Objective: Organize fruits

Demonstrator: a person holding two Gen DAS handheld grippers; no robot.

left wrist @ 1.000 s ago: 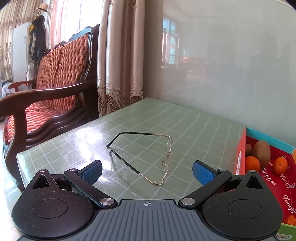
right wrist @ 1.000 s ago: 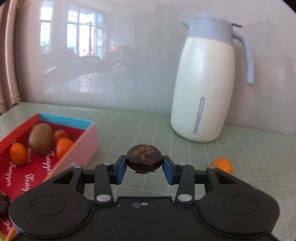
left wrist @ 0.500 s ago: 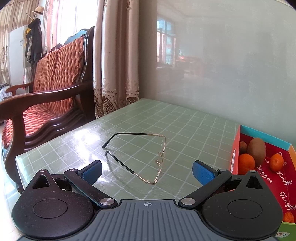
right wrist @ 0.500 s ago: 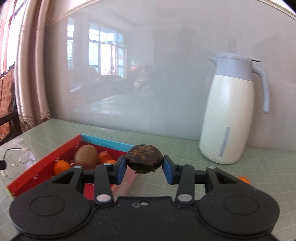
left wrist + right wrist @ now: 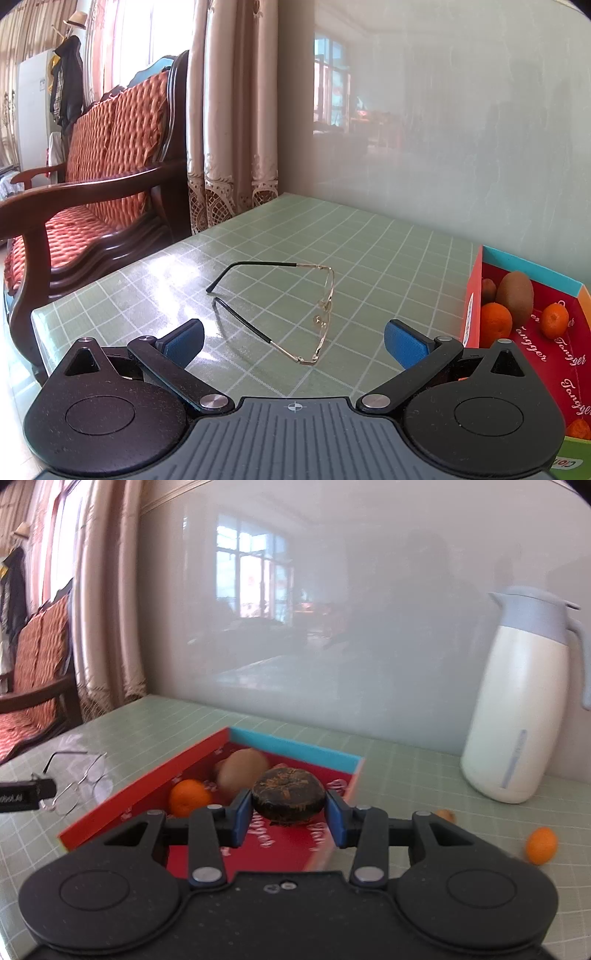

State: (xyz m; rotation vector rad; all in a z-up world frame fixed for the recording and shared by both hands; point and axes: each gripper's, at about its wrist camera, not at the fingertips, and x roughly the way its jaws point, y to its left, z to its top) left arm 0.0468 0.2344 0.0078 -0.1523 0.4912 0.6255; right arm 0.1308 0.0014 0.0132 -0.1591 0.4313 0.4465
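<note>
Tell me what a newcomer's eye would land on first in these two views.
First, the dark round fruit clamped in the right gripper, held over the red box that already holds a kiwi and a mandarin. Next, the white jug standing at the right by the wall. In the left wrist view, the open left gripper hovers before a pair of glasses on the green table.

Bright window daylight, tabletop glare, fisheye warping
</note>
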